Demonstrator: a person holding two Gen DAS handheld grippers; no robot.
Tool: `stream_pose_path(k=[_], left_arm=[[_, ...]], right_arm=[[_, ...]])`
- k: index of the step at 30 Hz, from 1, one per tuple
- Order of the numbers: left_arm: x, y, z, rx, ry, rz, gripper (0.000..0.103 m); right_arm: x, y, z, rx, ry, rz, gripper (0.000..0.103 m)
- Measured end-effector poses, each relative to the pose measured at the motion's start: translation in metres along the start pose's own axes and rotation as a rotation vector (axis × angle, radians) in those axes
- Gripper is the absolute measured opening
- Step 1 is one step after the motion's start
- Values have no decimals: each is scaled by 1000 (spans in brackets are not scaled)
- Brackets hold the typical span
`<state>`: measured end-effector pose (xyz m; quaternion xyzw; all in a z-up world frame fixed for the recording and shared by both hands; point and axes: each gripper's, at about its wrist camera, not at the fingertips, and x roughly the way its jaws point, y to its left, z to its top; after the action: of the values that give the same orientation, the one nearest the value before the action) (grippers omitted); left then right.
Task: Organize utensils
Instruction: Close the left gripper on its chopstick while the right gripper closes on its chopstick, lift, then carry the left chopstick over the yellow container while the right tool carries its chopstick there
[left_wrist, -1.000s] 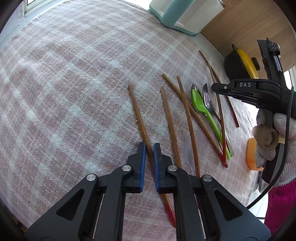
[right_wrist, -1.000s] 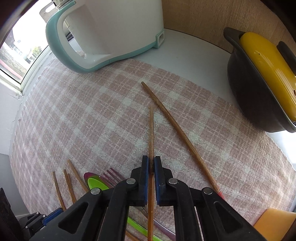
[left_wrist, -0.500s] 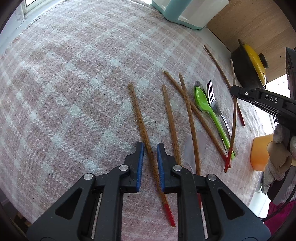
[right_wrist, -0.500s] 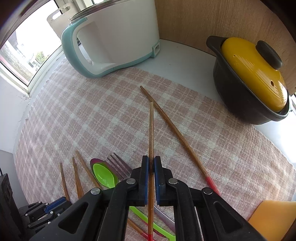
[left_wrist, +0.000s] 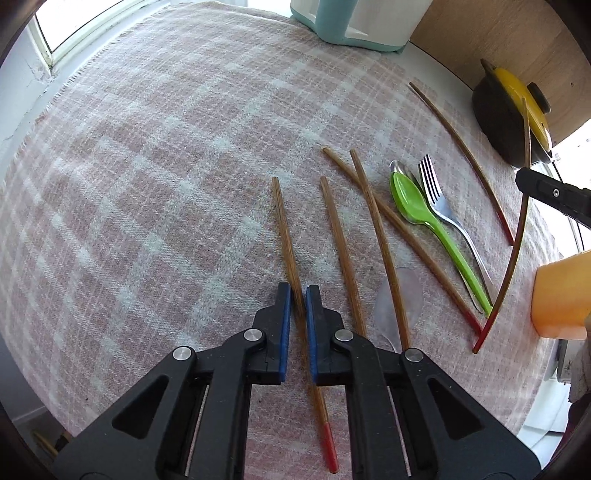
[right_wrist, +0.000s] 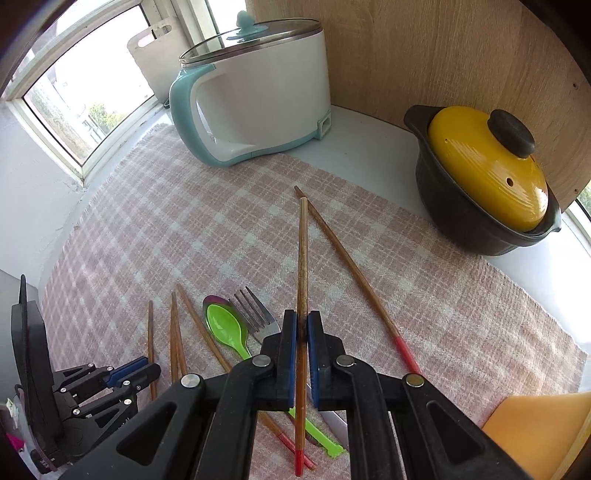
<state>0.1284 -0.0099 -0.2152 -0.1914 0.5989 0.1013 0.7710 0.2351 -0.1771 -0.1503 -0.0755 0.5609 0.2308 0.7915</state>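
Mid-step on sorting chopsticks: both of my hand-held grippers have one each. My right hand-held gripper (right_wrist: 302, 334) is clamped on a wooden chopstick (right_wrist: 303, 258), carried clear of the plaid cloth (right_wrist: 166, 229), red tip towards me, plain end towards the white electric pot (right_wrist: 258, 92). My left hand-held gripper (left_wrist: 298, 306) has its pads closed on the leftmost chopstick (left_wrist: 283, 225); I can't tell whether that one is off the cloth or not. Landmark is the green plastic spoon (left_wrist: 410, 201): it lies on a metal spoon, with the steel fork (left_wrist: 434, 188) touching on its right. Left of the green spoon are three more chopsticks, two crossed (left_wrist: 364, 184) close by, then a single (left_wrist: 334, 225), then the one I'm gripping furthest left. Right of the green spoon, beyond the fork, one chopstick (left_wrist: 454, 127) lies alone, pointing towards the black casserole with yellow lid (right_wrist: 484, 177). An orange block (right_wrist: 535, 428) sits at the near right corner of the bench, well right of the spoon. My read on next: bring the right stick over to the left group, lay it parallel with red tips on the same side, then fetch the lone one. Needs a low, flat release so it doesn't roll onto the spoon or fork.
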Motion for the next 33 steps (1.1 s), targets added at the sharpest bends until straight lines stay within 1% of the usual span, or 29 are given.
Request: stream_pose_path(k=[6, 10, 14, 19, 23, 33], left_arm=[[-31, 21, -12, -48, -102, -25, 4], [-58, 33, -23, -52, -184, -43, 4], [-80, 39, -32, -53, -236, -79, 4], [-102, 26, -33, -39, -293, -113, 4], [-121, 13, -36, 0, -341, -130, 4], [-163, -25, -38, 78, -417, -222, 3]], right_arm=[[-25, -1, -13, -27, -35, 9, 3], [-35, -2, -19, -24, -60, 24, 3], [-50, -2, -29, -36, -88, 23, 3], [-71, -4, -42, -26, -128, 47, 3], [-88, -4, -51, -30, -168, 30, 3], [-129, -16, -67, -16, -264, 4, 3]])
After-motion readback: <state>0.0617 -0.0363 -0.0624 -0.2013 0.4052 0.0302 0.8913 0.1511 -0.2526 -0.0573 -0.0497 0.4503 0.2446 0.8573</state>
